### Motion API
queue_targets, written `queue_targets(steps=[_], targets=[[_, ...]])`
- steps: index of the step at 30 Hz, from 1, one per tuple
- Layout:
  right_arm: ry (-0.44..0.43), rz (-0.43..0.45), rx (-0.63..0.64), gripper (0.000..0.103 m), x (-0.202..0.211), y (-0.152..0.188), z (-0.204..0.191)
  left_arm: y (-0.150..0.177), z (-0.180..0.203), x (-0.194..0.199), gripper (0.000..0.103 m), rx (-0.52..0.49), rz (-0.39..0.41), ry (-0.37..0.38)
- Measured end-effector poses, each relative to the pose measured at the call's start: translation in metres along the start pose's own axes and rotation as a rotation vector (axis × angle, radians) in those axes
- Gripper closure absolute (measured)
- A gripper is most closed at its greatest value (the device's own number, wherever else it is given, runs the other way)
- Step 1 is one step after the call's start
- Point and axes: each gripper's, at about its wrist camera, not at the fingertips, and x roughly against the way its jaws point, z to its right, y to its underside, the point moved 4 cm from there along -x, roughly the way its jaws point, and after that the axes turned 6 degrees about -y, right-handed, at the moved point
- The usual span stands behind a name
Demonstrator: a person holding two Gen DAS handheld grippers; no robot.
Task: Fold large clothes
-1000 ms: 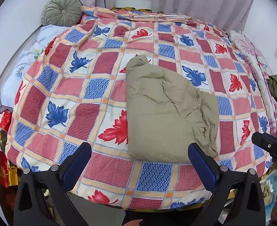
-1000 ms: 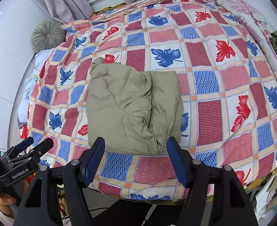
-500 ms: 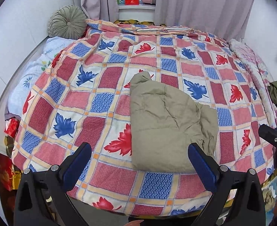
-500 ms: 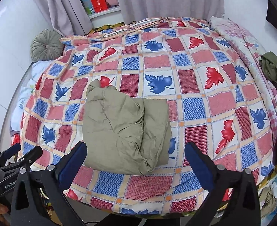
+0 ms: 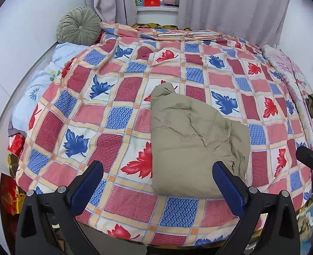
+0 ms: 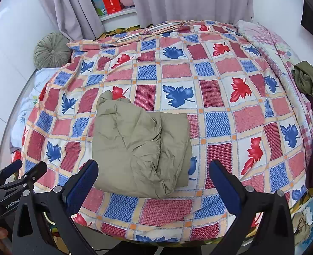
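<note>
I've got both grippers' fingers [image 5: 228, 189] released, empty; puffy olive-green folded garment [image 6: 139, 148] ahead may spring open, its top fold unweighted.

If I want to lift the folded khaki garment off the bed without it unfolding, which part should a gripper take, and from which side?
Probably the thick rolled fold at the near right corner of the garment, coming from the bed's near edge. There the layers stack into one bulge, so open jaws could pinch them together. The far end tapers to a loose flap, which would likely let the bundle fall open.
</note>
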Motion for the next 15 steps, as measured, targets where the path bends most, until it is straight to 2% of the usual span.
queue_targets(steps=[15], targets=[[-0.001,-0.001,0.0,0.0,-0.0001,-0.0022,0.0018,0.0001,0.0027,-0.0011,0.001,-0.011,0.001,-0.002]])
